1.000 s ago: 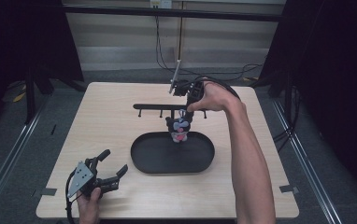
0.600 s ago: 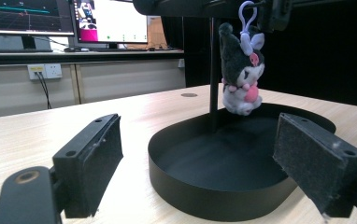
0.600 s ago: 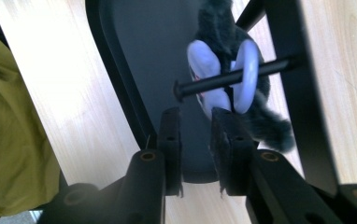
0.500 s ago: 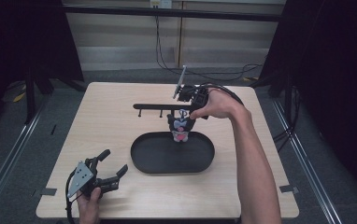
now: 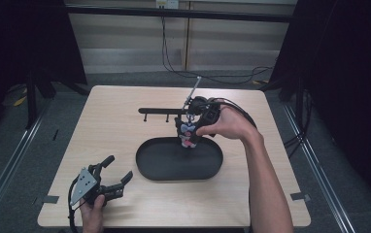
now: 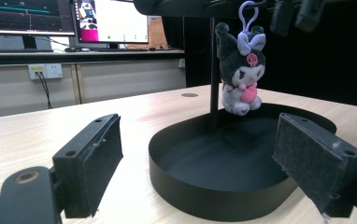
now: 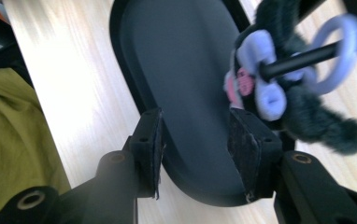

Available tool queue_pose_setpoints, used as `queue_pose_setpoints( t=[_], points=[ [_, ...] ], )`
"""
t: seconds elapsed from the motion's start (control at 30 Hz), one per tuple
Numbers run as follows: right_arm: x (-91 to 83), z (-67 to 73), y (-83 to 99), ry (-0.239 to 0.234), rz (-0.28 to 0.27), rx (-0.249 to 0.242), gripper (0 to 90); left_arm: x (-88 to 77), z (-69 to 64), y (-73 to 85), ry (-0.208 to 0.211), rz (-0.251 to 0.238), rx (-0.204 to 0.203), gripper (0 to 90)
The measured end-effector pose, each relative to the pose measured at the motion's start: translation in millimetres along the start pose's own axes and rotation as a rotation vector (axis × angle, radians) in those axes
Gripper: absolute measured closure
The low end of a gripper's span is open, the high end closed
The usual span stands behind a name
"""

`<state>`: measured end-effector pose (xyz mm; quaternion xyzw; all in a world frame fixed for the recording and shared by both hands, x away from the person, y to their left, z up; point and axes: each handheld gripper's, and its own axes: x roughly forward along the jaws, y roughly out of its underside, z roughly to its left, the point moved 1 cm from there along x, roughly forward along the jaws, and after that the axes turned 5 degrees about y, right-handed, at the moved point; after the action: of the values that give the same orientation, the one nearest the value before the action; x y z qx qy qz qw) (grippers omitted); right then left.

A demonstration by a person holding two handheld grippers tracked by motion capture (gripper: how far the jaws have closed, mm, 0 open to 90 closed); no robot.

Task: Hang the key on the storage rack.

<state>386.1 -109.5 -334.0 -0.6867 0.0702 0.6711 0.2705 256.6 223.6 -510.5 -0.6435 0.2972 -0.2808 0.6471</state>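
Observation:
A small black-and-white plush keychain (image 5: 188, 135) with a pink front hangs from a black peg rack (image 5: 164, 110) over a black oval tray (image 5: 178, 170). In the right gripper view its lilac ring (image 7: 340, 46) sits threaded on a peg (image 7: 303, 58). My right gripper (image 5: 193, 114) is beside the top of the plush (image 7: 279, 93), open (image 7: 195, 121), with just the tray (image 7: 186, 56) between its pads. My left gripper (image 5: 119, 167) rests open at the table's front left. It faces the tray (image 6: 204, 186) and the hanging plush (image 6: 241, 70), jaws wide apart (image 6: 200, 140).
The rack's upright post (image 6: 212, 70) stands at the tray's far rim. Bare wooden tabletop (image 5: 101, 121) lies left of the tray. Cables trail from the right gripper across the table's far right. Monitors (image 6: 106, 18) stand on a bench beyond the table.
My right hand and gripper have drifted slightly right and toward the near side, lower beside the rack. The plush still hangs from the peg. The left gripper has stayed put.

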Motion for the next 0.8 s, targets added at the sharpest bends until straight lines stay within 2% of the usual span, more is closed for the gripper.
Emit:
queue_pose_setpoints(
  t=[0.2, 0.27, 0.3, 0.4, 0.47, 0.53, 0.57, 0.6, 0.63, 0.67, 0.7, 0.8],
  points=[
    [5.4, 9.7, 9.3, -0.01, -0.027, 0.031, 56.4, 0.0, 0.0, 0.0, -0.001, 0.0, 0.0, 15.3],
    [7.6, 14.6, 14.9, -0.015, -0.064, 0.042, 55.9, 0.0, 0.0, 0.0, -0.001, 0.0, 0.0, 15.3],
    [7.6, 14.6, 14.9, -0.015, -0.064, 0.042, 55.9, 0.0, 0.0, 0.0, -0.001, 0.0, 0.0, 15.3],
    [10.8, 21.2, 22.6, 0.004, -0.097, 0.054, 52.7, 0.0, -0.1, 0.0, -0.001, 0.0, 0.0, 15.3],
    [14.5, 28.2, 30.5, 0.016, -0.152, 0.06, 49.5, 0.0, 0.0, 0.0, -0.001, 0.0, 0.0, 15.3],
    [16.3, 32.8, 35.2, 0.022, -0.185, 0.063, 46.4, 0.0, 0.0, 0.0, -0.001, -0.001, 0.0, 15.3],
    [16.3, 32.8, 35.2, 0.022, -0.185, 0.063, 46.4, 0.0, 0.0, 0.0, -0.001, -0.001, 0.0, 15.3],
    [19.1, 39.0, 41.5, 0.018, -0.243, 0.059, 42.4, 0.0, 0.0, 0.0, -0.001, 0.0, 0.0, 15.3],
    [19.1, 39.0, 41.5, 0.018, -0.243, 0.059, 42.4, 0.0, 0.0, 0.0, -0.001, 0.0, -0.001, 15.3],
    [21.8, 43.2, 47.3, 0.014, -0.285, 0.062, 39.6, 0.0, 0.0, 0.0, -0.002, 0.0, 0.0, 15.3],
    [21.8, 43.2, 47.3, 0.014, -0.285, 0.062, 39.6, 0.0, 0.0, 0.0, -0.002, 0.0, -0.001, 15.3],
    [30.5, 46.4, 58.7, 0.037, -0.347, 0.095, 32.5, 0.0, 0.0, 0.0, -0.002, 0.001, -0.001, 15.3]
  ],
)
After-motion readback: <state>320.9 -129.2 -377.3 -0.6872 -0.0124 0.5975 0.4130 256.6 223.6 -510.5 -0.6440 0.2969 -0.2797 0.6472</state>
